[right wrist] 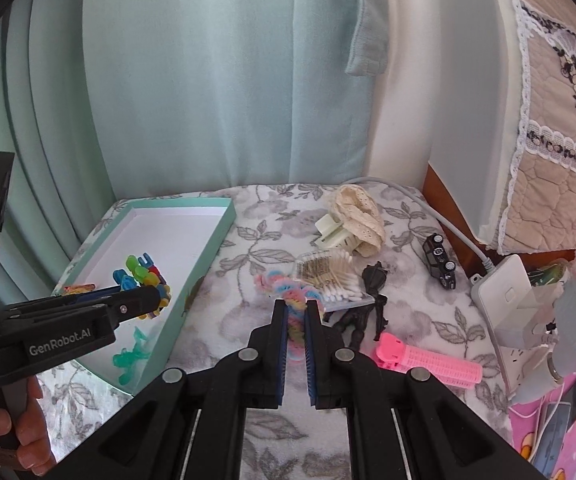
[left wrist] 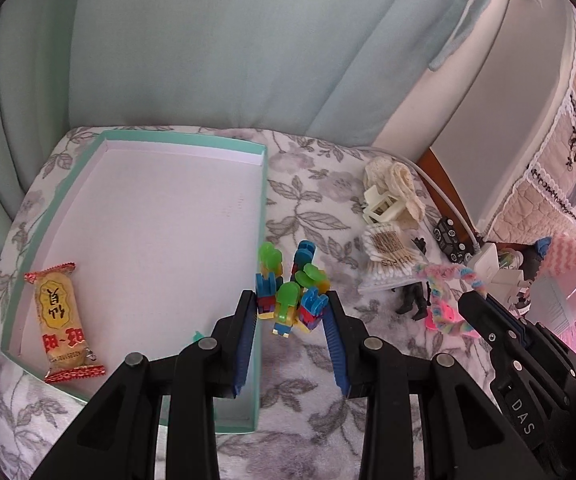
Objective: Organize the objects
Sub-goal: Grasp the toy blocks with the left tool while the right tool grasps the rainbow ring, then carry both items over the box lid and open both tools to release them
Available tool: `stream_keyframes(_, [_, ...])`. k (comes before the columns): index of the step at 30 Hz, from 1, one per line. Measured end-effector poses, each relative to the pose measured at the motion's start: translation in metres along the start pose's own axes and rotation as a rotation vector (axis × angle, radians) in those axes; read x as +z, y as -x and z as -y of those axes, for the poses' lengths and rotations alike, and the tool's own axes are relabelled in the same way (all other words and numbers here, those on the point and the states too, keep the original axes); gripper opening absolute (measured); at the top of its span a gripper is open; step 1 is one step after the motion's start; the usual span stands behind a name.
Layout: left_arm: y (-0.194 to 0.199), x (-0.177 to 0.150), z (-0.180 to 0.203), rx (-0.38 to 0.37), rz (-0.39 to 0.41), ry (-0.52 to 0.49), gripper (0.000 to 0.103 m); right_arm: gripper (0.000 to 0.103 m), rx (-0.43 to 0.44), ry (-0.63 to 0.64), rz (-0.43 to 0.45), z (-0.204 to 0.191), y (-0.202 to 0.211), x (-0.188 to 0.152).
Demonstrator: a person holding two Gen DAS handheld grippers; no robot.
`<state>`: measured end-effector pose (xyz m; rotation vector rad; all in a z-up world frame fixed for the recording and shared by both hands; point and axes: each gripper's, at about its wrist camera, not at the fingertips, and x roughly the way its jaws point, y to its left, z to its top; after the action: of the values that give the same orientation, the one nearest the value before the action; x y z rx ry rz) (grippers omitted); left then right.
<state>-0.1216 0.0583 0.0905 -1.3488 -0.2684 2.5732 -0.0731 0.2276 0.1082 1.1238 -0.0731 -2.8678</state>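
My left gripper [left wrist: 292, 300] is shut on a cluster of bright plastic toy blocks [left wrist: 292, 288], green, blue and red. In the right wrist view the left gripper [right wrist: 156, 298] holds that cluster [right wrist: 144, 276] over the teal box [right wrist: 192, 284]. The box [left wrist: 184, 135] has a white floor with a yellow snack packet [left wrist: 62, 324] and a small green toy [right wrist: 130, 354] lying in it. My right gripper [right wrist: 296, 308] is shut on a pastel fuzzy loop [right wrist: 294, 300] above the floral cloth, right of the box. The left wrist view shows the right gripper [left wrist: 472, 300] at its right edge.
On the cloth lie a bag of cotton swabs [right wrist: 328, 276], a cream hair claw [right wrist: 334, 234], a lace scrunchie [right wrist: 358, 210], a black toy car [right wrist: 440, 260], a black figurine [right wrist: 368, 312] and a pink hair roller [right wrist: 428, 364]. A white power strip [right wrist: 504, 300] lies right. Curtains hang behind.
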Motion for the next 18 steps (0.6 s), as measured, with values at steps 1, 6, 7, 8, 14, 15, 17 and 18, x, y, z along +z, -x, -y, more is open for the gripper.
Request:
stream_keyframes(1, [0.003,0.001,-0.008,0.009,0.006,0.013,0.035,0.009,0.010,0.003,0.000,-0.005,-0.001,0.001])
stream_keyframes(6, [0.014,0.003,-0.049,0.049,0.031,0.091,0.035,0.009,0.052,0.050,-0.004,-0.036,-0.011,0.007])
stream_keyframes(7, [0.016,0.003,-0.056,0.054,0.035,0.106,0.035,0.009,0.063,0.060,-0.007,-0.043,-0.014,0.008])
stream_keyframes(8, [0.018,0.004,-0.064,0.059,0.039,0.120,0.035,0.009,0.072,0.069,-0.011,-0.049,-0.017,0.009])
stream_keyframes(14, [0.024,0.003,-0.099,0.082,0.054,0.181,0.035,0.009,0.121,0.124,-0.034,-0.086,-0.033,0.013])
stream_keyframes(15, [0.024,0.004,-0.103,0.085,0.054,0.187,0.035,0.009,0.127,0.135,-0.038,-0.091,-0.036,0.014])
stream_keyframes(17, [0.022,0.004,-0.108,0.088,0.052,0.195,0.035,0.009,0.138,0.158,-0.040,-0.102,-0.040,0.016])
stream_keyframes(18, [0.021,0.005,-0.110,0.088,0.049,0.196,0.035,0.009,0.143,0.168,-0.041,-0.107,-0.042,0.017])
